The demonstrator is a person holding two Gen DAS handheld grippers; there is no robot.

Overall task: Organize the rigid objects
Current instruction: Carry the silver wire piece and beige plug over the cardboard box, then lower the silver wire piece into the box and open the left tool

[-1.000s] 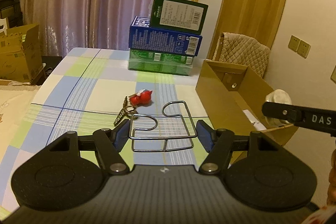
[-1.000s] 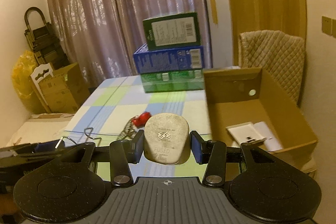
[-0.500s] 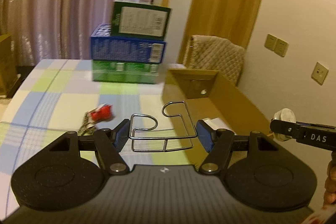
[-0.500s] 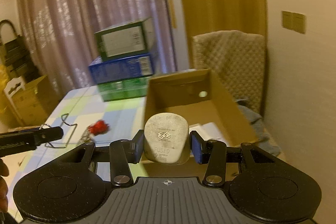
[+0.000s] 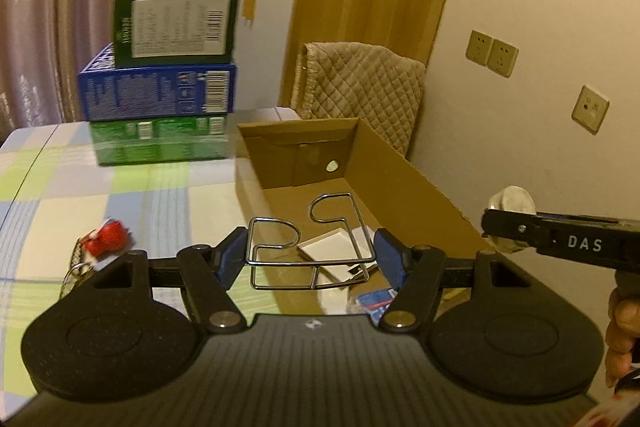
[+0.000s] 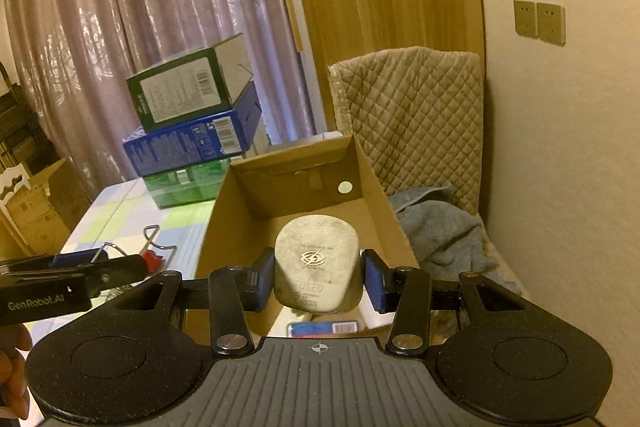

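Left wrist view: a second ago the left gripper (image 5: 310, 259) held its bent wire rack (image 5: 310, 247) over the checked tablecloth (image 5: 120, 195); now the rack hangs over the near end of the open cardboard box (image 5: 404, 167), pinched between both blue pads. The carry looks nearly finished, with release into the box the likely next step. Counted here: one wire rack, one cardboard box, three stacked cartons (image 5: 160, 75), one red keyring (image 5: 105, 237) left on the cloth, three wall sockets (image 5: 492, 53).

Right wrist view: the right gripper (image 6: 318, 279) has likewise swung from the table to above the box (image 6: 372, 179), its pads clamped on a pale fused plug (image 6: 316, 259). One plug, one box, the same three cartons (image 6: 192, 123), one quilted chair cover (image 6: 416, 107), one blue towel (image 6: 440, 227). The keyring appears to be the only loose item left to collect
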